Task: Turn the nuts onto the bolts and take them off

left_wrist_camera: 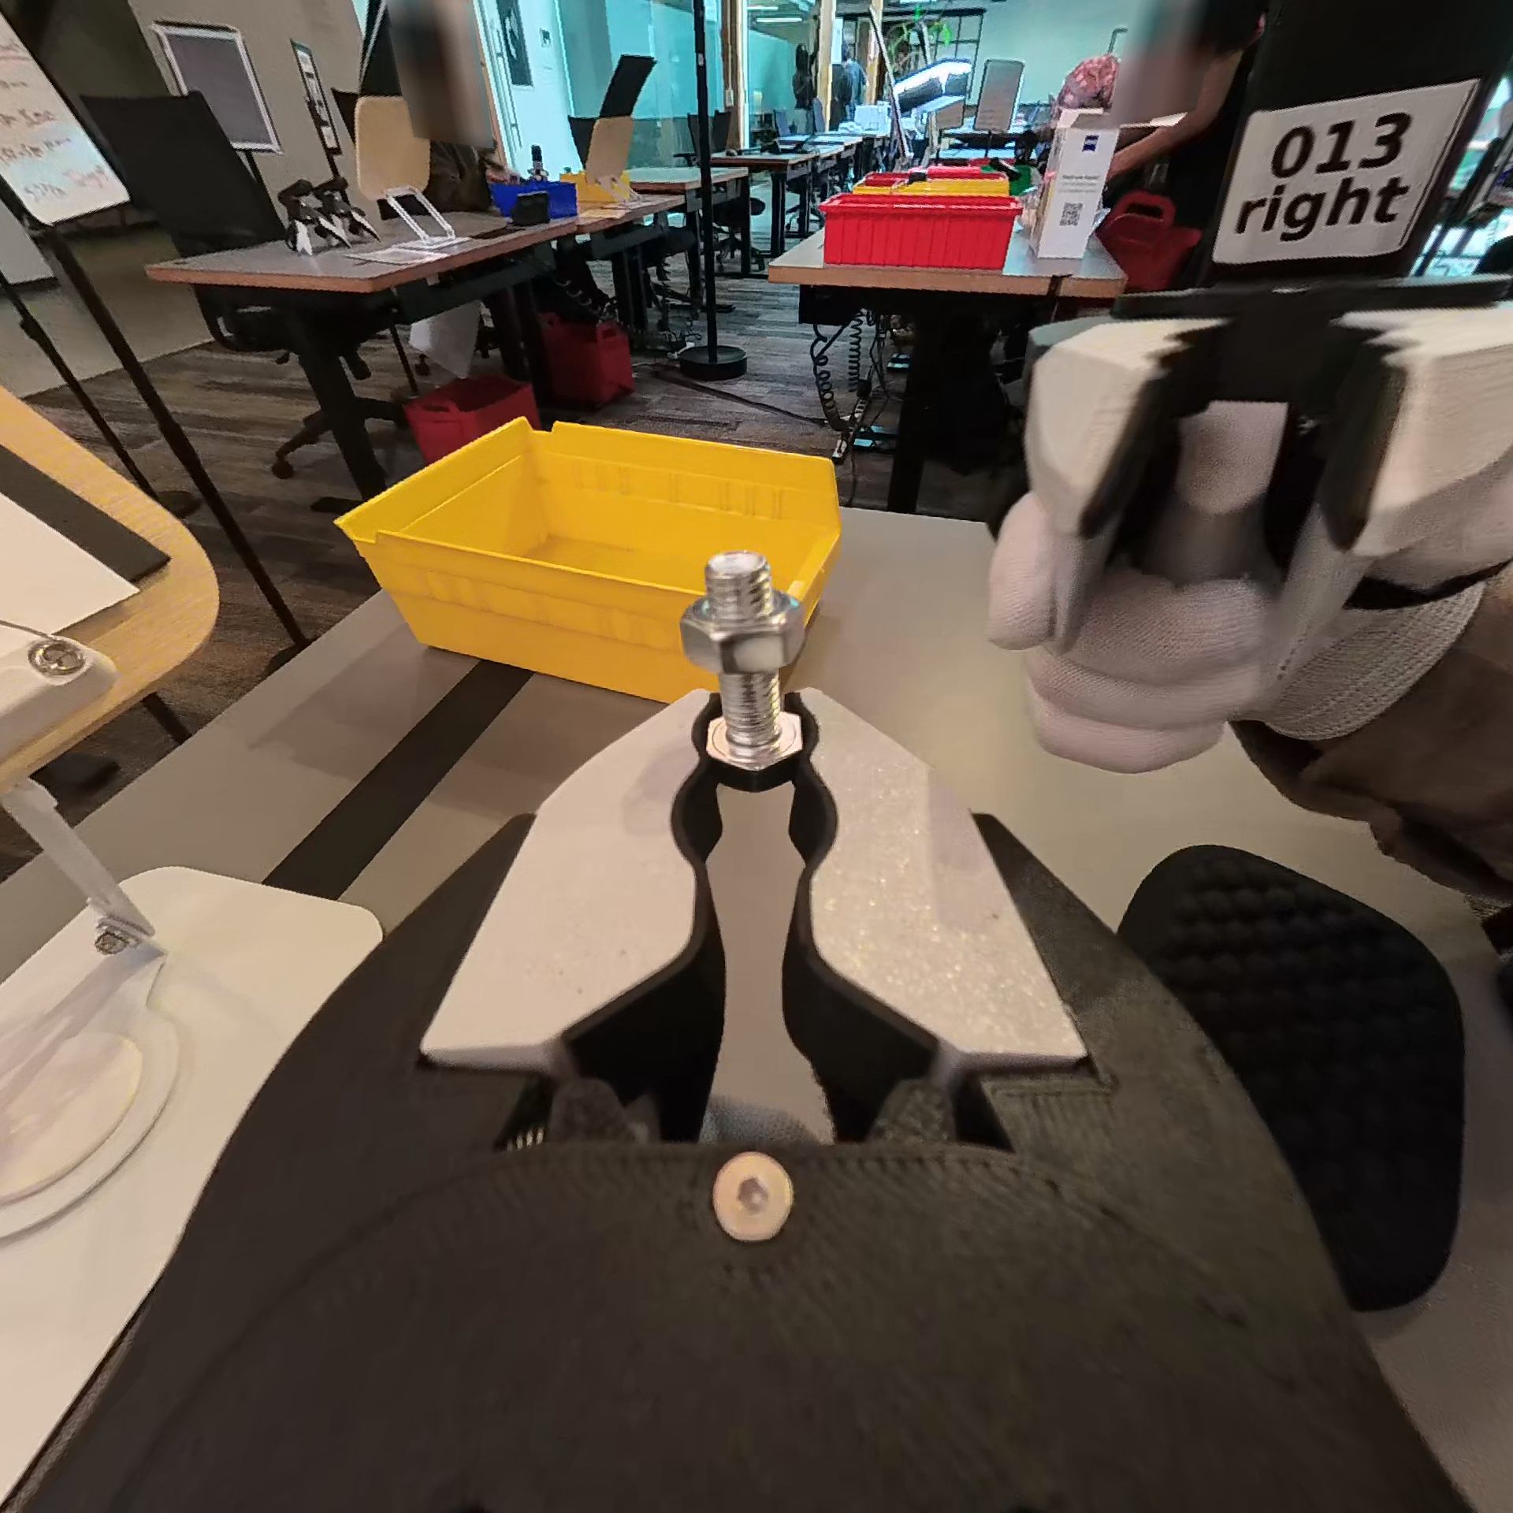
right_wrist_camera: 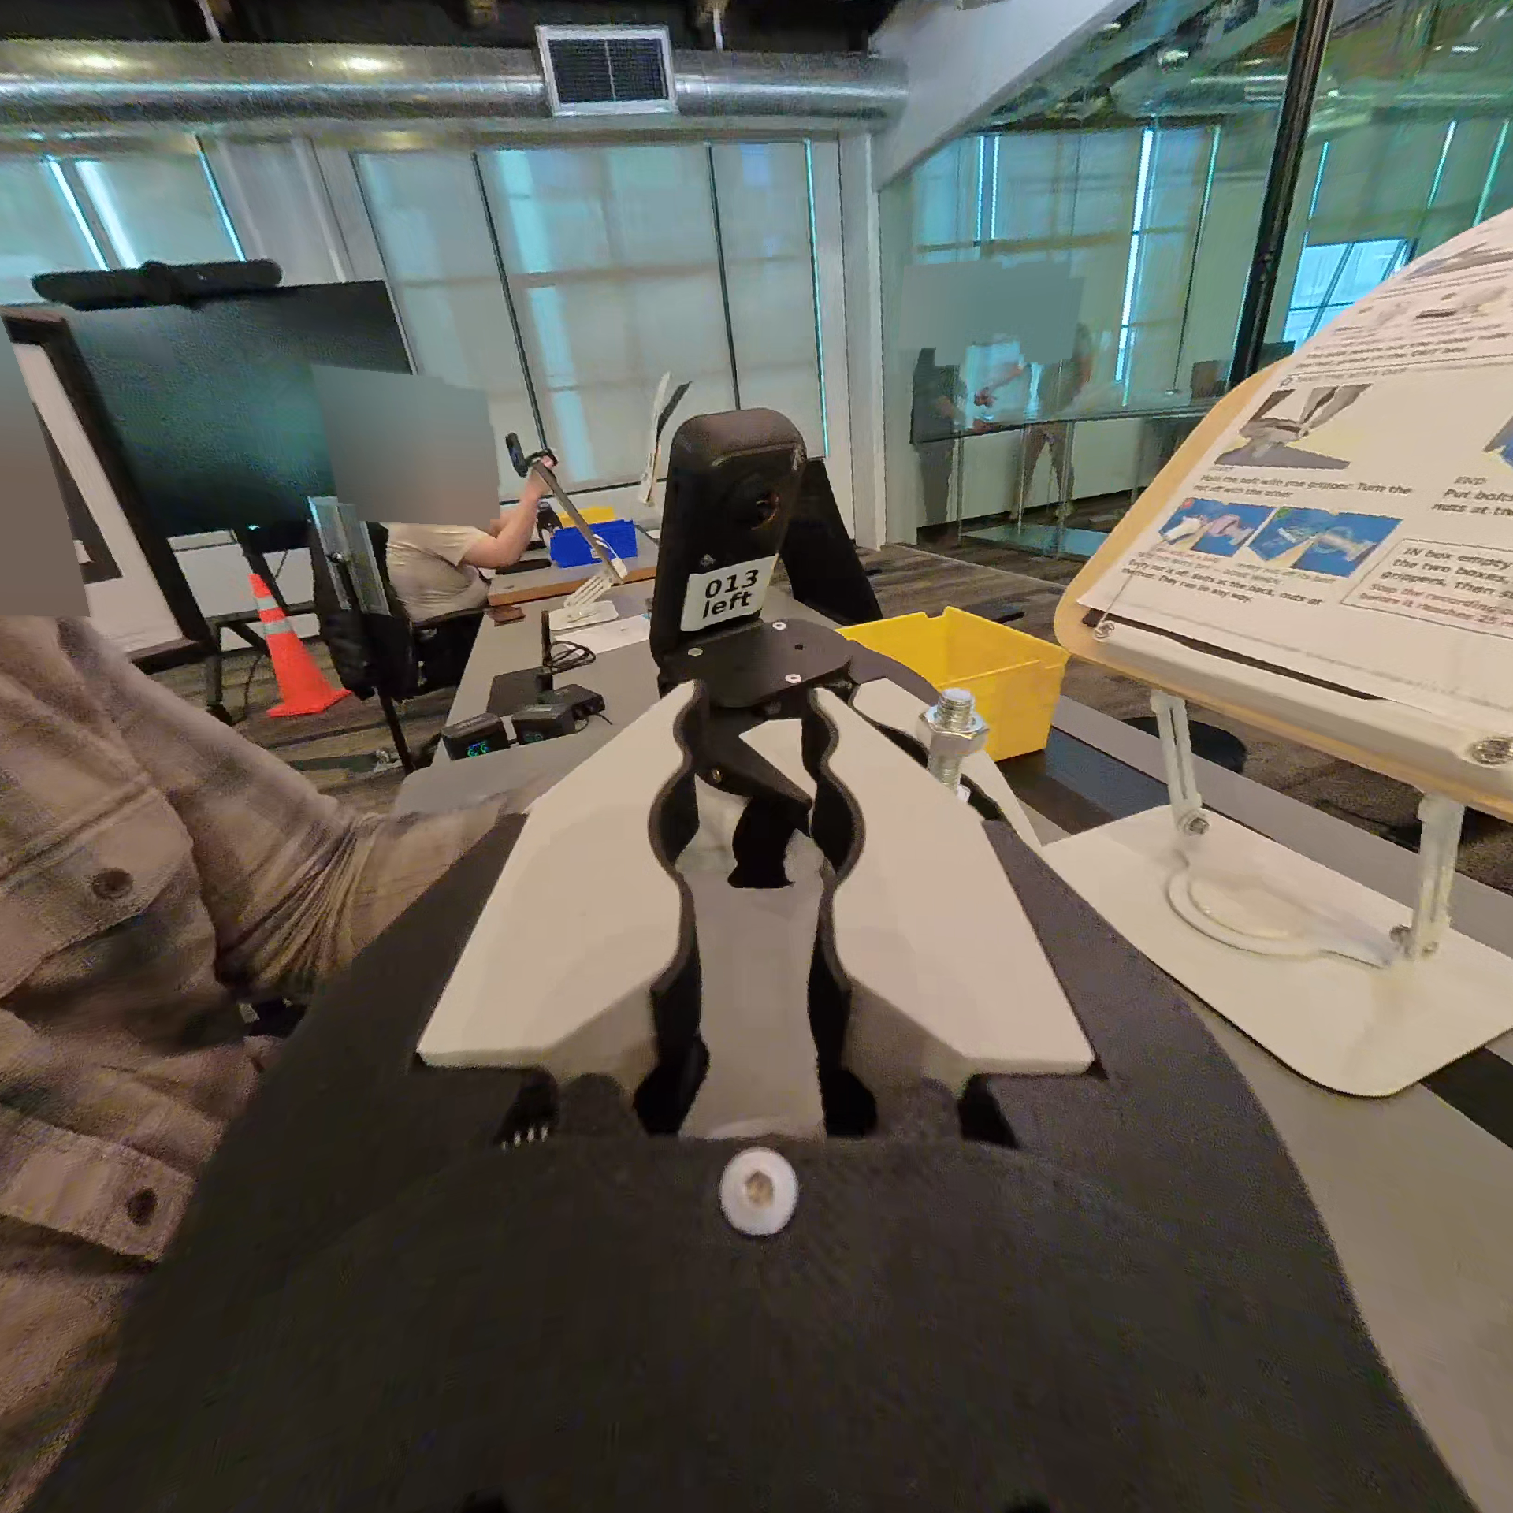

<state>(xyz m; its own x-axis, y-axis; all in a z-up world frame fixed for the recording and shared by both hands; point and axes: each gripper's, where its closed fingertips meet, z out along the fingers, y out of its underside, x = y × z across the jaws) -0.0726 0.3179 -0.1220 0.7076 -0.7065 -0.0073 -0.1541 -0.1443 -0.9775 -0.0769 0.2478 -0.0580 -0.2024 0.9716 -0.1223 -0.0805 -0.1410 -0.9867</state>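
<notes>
- Left tongs clamped on the bolt at its head, shank upright over the bench, before the yellow bin.
- Nut sat partway down the thread.
- Right tongs stood apart, empty, beside the bolt.
- Best closed squarely on the nut's flats, then turned level to avoid binding.

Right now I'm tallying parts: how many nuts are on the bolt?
1: a silver hex nut sits high on the upright threaded steel bolt, whose head the left gripper clamps. Others could be hidden elsewhere.
</notes>
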